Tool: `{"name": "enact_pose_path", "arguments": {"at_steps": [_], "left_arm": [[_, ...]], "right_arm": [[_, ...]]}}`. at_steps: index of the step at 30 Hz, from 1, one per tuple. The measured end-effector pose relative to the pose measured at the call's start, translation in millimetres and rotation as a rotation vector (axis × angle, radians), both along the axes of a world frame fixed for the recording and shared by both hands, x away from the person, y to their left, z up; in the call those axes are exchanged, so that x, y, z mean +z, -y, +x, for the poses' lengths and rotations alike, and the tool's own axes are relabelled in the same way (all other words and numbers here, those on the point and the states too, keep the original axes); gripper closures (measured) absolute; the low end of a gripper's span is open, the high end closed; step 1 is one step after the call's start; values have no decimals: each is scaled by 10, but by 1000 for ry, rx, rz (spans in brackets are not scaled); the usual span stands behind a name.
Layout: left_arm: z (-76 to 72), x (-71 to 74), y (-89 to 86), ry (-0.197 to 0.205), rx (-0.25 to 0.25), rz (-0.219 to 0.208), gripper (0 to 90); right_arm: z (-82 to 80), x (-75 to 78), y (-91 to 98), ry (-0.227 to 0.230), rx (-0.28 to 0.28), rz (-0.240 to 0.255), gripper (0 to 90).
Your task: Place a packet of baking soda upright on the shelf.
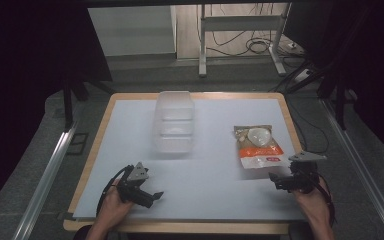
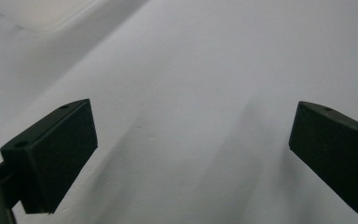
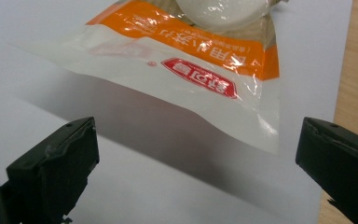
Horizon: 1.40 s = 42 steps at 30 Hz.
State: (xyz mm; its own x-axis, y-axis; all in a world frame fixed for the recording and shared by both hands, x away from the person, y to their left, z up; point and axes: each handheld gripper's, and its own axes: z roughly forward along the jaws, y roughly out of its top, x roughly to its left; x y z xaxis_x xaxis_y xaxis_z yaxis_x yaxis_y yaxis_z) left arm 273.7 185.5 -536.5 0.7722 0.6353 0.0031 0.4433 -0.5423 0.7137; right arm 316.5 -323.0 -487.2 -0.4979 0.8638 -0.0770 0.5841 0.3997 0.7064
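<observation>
An orange and white food bag (image 1: 258, 146) with a pale round item inside lies flat on the white sheet at the right. My right gripper (image 1: 276, 180) sits just in front of it, open, with nothing between its jaws; in the right gripper view the bag (image 3: 186, 70) lies a short way beyond my right gripper (image 3: 196, 163), its white bottom edge lifted off the sheet. A clear plastic container (image 1: 174, 128) stands at the middle back. My left gripper (image 1: 155, 196) rests open near the front left, and in its own view my left gripper (image 2: 191, 154) has bare sheet between the jaws.
The white sheet (image 1: 200, 190) covers a wooden table (image 1: 180, 227). Metal rails run along both sides of the table. A frame with cables stands on the floor behind. A corner of the container (image 2: 32, 11) shows at top left in the left gripper view.
</observation>
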Motion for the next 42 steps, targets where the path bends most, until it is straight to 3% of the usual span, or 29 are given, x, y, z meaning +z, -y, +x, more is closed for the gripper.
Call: {"name": "enact_pose_path", "arguments": {"at_steps": [4, 8, 11, 14, 18, 19, 26, 30, 38, 42], "left_arm": [[-1, -1, 3, 0, -2, 2, 11], [0, -1, 4, 0, -2, 2, 11], [0, -2, 4, 0, -3, 3, 11], [0, -3, 7, 0, -4, 5, 11], [0, -4, 9, 0, -4, 7, 12], [0, -4, 10, 0, -4, 8, 12], [-1, -6, 18, 0, -3, 14, 11], [-3, -6, 22, 1, -2, 17, 12], [-1, -10, 22, 0, 1, 21, 12], [3, -11, 15, -3, 7, 22, 11]], "right_arm": [[-6, 33, -19, 11, 4, 15, 18], [-12, 46, -35, 13, -10, -9, 81], [-27, 100, -32, 7, -18, 7, 255], [-38, 120, -49, 6, -7, 6, 362], [-47, 140, -70, 5, 5, 3, 463], [-49, 158, -80, -3, 14, 1, 540], [-43, 231, -99, 11, 22, 8, 699], [-23, 274, -93, 17, 32, 19, 867], [97, 364, -111, 25, 43, 26, 889], [353, 363, -87, 12, 27, 24, 888]]}}
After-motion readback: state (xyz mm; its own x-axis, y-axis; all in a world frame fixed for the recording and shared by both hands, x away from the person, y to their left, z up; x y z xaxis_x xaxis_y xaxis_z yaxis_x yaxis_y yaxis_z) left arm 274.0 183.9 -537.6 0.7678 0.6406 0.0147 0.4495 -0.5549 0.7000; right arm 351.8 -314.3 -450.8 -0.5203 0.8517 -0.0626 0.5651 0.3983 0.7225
